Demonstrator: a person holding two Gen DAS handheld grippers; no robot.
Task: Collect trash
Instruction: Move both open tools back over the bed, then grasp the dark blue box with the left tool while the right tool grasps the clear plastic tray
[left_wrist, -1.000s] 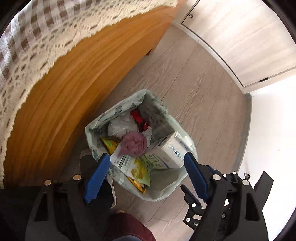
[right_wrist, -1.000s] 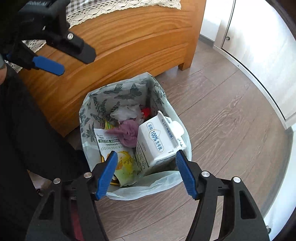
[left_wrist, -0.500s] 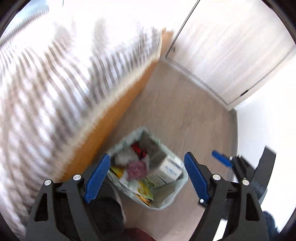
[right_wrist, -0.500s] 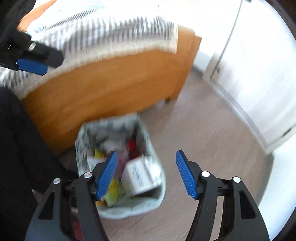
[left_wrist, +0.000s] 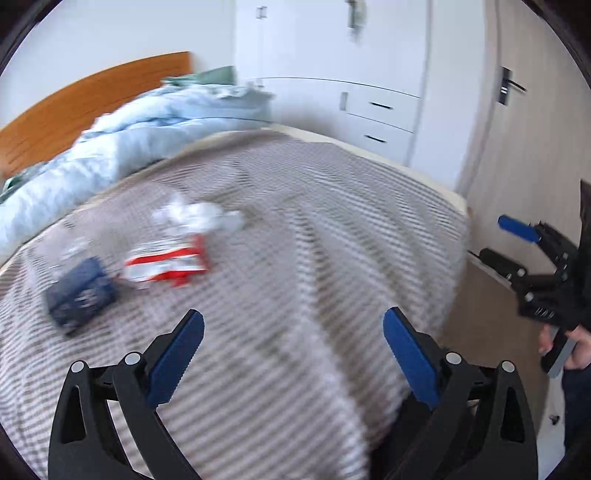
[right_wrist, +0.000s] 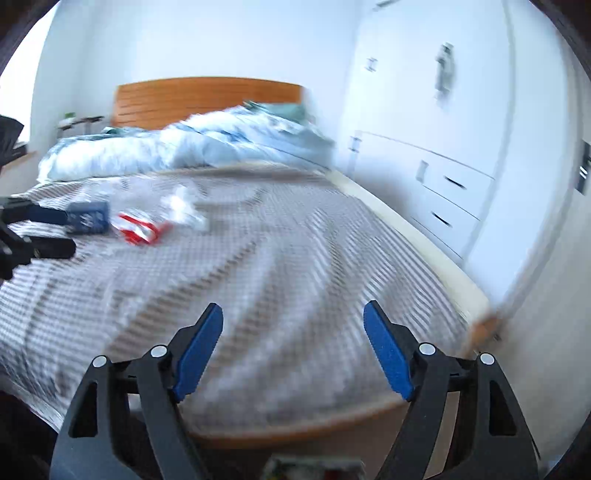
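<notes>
Blue-padded left tool, right tool just widened, empty.

Wooden bed, white wardrobe — daylight

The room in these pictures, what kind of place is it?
Most likely a bedroom in a home: a bed with a wooden headboard, a rumpled blue quilt, and a white wardrobe beside it.
</notes>
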